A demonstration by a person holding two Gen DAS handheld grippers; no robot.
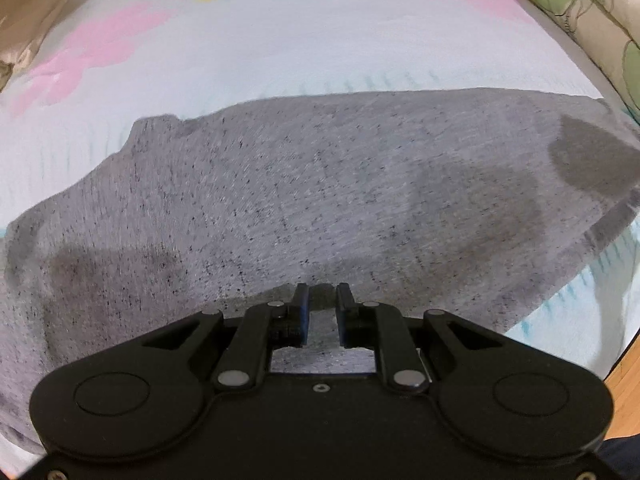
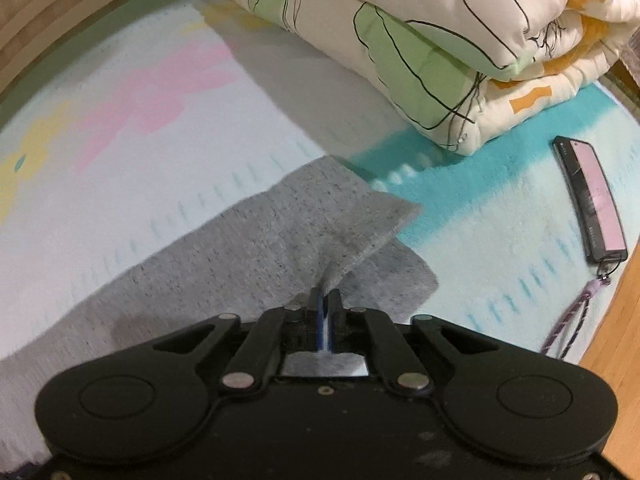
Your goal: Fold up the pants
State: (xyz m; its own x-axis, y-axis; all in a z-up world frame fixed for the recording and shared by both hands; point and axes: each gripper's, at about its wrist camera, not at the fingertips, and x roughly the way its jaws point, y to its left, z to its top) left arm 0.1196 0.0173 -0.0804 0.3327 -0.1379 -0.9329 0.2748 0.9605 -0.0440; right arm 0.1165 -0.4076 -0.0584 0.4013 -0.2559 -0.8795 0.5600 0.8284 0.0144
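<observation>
Now the pants (image 2: 256,240) hem is lifted, pinched in the right gripper (image 2: 325,300); the left gripper (image 1: 322,300), tilted steeply down, hangs over them, jaws slightly apart.

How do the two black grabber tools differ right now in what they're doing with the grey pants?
The right gripper has its jaws pinched shut on a hemmed edge of the grey pants, lifting that fabric off the blanket. The left gripper has a gap between its jaws and grips nothing; the pants lie flat beneath it. Both are the same black two-finger tool, pointing down at the pants.
</observation>
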